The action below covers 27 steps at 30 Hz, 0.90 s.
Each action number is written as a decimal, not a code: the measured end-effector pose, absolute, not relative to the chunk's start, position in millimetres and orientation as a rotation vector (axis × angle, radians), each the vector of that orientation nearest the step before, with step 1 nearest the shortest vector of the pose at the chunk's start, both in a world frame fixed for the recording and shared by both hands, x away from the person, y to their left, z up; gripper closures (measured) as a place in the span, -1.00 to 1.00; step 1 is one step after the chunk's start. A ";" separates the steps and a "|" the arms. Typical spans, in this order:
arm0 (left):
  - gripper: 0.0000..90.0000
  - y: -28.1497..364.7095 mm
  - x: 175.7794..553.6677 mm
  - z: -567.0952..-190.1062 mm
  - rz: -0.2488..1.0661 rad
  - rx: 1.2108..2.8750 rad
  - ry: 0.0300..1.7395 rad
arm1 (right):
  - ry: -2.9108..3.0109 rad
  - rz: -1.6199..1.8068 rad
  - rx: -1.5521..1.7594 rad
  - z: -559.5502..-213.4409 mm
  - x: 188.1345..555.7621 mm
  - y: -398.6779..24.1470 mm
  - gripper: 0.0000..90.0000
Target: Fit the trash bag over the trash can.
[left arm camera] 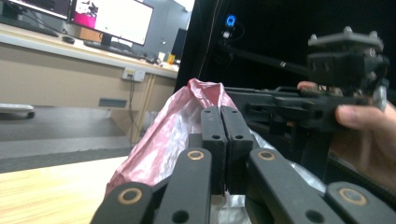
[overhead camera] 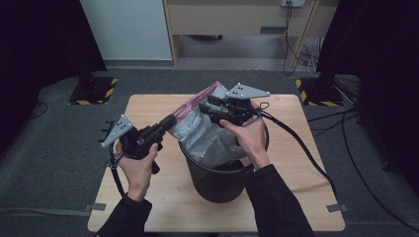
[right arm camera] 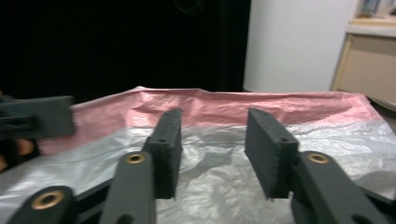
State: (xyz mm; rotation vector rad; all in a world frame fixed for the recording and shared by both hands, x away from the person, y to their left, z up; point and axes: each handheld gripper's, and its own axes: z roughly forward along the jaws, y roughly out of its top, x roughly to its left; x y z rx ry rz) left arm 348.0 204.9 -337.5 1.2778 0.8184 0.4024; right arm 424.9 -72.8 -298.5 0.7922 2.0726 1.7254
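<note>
High view puts the liner bag [overhead camera: 207, 129] half inside the black bin [overhead camera: 217, 180] on your desk [overhead camera: 148, 106], its pink rim still bunched above the opening; your left gripper [overhead camera: 170, 121] looks clamped on that rim, though the pinch itself is hard to see; your right gripper [overhead camera: 213, 109] hovers over the plastic with jaws apart; spreading the rim over the bin's edge remains.

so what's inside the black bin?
A grey plastic bag with a pink top edge sticks out of the black bin. The bag and the person's right hand cover the bin's inside, so anything under the bag is hidden.
</note>
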 end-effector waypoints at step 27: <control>-0.04 218.0 359.5 -341.8 0.400 1.177 0.867 | 2.115 1.815 0.610 -295.4 412.7 -77.6 0.97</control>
